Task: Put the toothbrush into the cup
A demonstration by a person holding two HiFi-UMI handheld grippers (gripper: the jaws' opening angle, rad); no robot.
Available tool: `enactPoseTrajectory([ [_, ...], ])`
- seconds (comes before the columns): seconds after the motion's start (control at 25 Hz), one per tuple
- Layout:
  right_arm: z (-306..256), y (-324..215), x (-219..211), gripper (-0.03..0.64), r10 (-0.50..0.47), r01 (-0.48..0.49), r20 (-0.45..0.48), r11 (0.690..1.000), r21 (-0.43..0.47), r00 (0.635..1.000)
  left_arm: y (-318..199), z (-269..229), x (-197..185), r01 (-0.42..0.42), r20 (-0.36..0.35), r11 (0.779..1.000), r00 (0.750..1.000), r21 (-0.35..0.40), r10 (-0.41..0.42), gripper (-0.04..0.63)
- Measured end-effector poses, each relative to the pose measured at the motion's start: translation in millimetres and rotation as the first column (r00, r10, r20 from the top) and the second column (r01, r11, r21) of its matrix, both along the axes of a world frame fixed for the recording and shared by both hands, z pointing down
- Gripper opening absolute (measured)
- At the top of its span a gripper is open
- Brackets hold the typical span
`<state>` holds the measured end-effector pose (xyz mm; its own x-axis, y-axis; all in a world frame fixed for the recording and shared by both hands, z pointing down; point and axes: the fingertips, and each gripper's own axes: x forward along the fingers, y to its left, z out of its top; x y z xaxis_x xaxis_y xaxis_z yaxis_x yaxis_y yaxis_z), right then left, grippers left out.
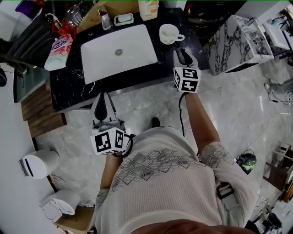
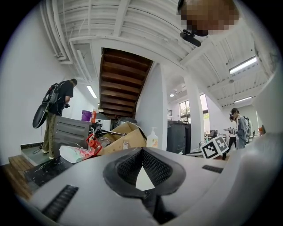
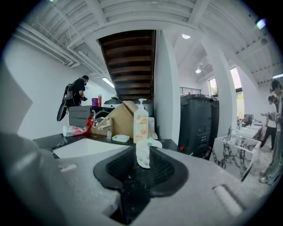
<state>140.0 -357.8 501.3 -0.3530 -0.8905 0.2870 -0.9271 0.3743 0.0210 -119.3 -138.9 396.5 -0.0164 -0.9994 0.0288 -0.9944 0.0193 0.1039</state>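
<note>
A white cup with a handle stands on the black counter, right of the sink. Something pale green lies inside it, seemingly the toothbrush. My right gripper hovers just in front of the cup and apart from it, open with nothing between its fingers. In the right gripper view the cup shows through the gap of the right gripper, with a green tip at its rim. My left gripper hangs over the floor before the counter edge. In its own view the left gripper has its tips together and holds nothing.
A white sink fills the counter's middle. Behind it are a soap dish, a small bottle and a pump bottle. A spray bottle lies at the left. A marble-patterned rack stands to the right, and white bins on the floor.
</note>
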Motion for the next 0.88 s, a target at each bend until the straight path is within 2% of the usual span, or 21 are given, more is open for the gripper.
enactPoseTrajectory([
  [0.32, 29, -52, -10, 0.106, 0.034, -0.034, -0.014, 0.999, -0.037, 0.999, -11, 14, -9, 0.032, 0.003, 0.999, 0.999, -0.04, -0.032, -0.001],
  [0.88, 40, -88, -16, 0.104, 0.053, -0.054, -0.018, 0.997, -0.056, 0.998, -20, 19, -22, 0.077, 0.008, 0.996, 0.997, -0.044, -0.077, -0.001],
])
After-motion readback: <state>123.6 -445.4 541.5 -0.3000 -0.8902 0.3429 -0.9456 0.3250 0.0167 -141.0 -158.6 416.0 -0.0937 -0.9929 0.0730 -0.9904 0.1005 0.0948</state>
